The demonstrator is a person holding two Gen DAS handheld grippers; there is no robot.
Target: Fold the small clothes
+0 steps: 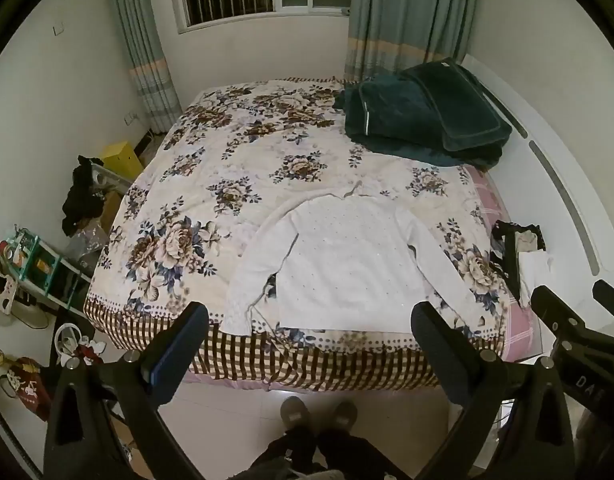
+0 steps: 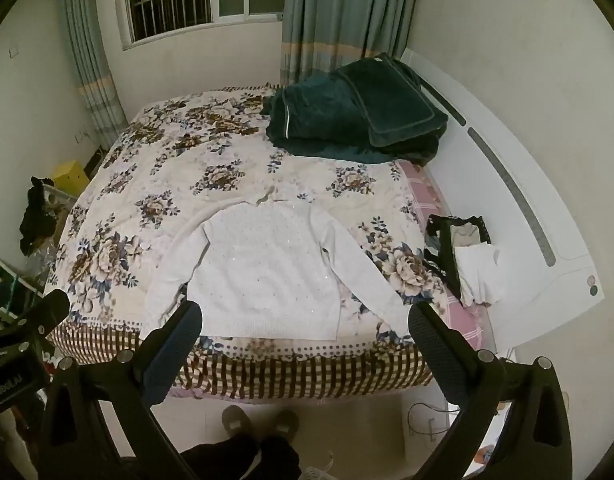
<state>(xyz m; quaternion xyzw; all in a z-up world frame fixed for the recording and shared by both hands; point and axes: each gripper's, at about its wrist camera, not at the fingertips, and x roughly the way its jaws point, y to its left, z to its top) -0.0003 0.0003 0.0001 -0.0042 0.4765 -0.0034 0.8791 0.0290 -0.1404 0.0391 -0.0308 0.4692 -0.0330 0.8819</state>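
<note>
The white knitted long-sleeved sweater [image 2: 263, 276] has its right cuff hidden behind a black gripper finger [image 2: 435, 332]. In the left wrist view, the right black two-finger gripper [image 1: 583, 300] is cut off by the picture's edge. The small heap of black and white clothes [image 2: 467, 256] is too crumpled to tell apart.

both wrist views look down from the bed's [image 1: 267, 356] foot, sharing it.

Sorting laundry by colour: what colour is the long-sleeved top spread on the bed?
White, with small sparkly dots; the long-sleeved knit top shows best in the right wrist view.
</note>
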